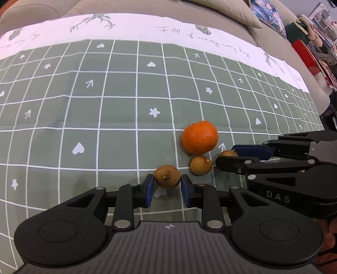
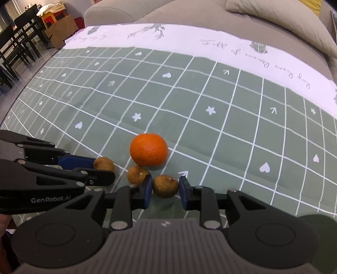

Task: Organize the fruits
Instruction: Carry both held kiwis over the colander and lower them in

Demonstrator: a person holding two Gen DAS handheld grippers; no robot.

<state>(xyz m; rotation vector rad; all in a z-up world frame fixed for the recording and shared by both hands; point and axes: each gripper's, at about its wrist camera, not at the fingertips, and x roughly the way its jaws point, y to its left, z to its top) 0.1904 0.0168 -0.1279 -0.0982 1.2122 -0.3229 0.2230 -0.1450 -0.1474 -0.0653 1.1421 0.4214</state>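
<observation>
An orange mandarin [image 1: 200,137] [image 2: 149,149] lies on the green checked cloth, with three small brown longans beside it. My left gripper [image 1: 167,181] is shut on the left longan [image 1: 167,176], which also shows in the right wrist view [image 2: 104,164] between the left fingers [image 2: 75,161]. My right gripper [image 2: 165,185] holds the right longan [image 2: 165,186] between its blue pads; in the left wrist view only the top of this longan [image 1: 228,153] shows between the right fingers [image 1: 250,150]. The middle longan [image 1: 200,165] [image 2: 138,174] lies loose just below the mandarin, touching my right gripper's left finger.
The cloth [image 1: 105,118] has a white printed border at the far side. A grey sofa with cushions [image 2: 280,14] stands behind. Dark chairs [image 2: 19,40] and a brown paper bag [image 2: 63,31] stand far left in the right view; red boxes [image 1: 305,54] at far right in the left view.
</observation>
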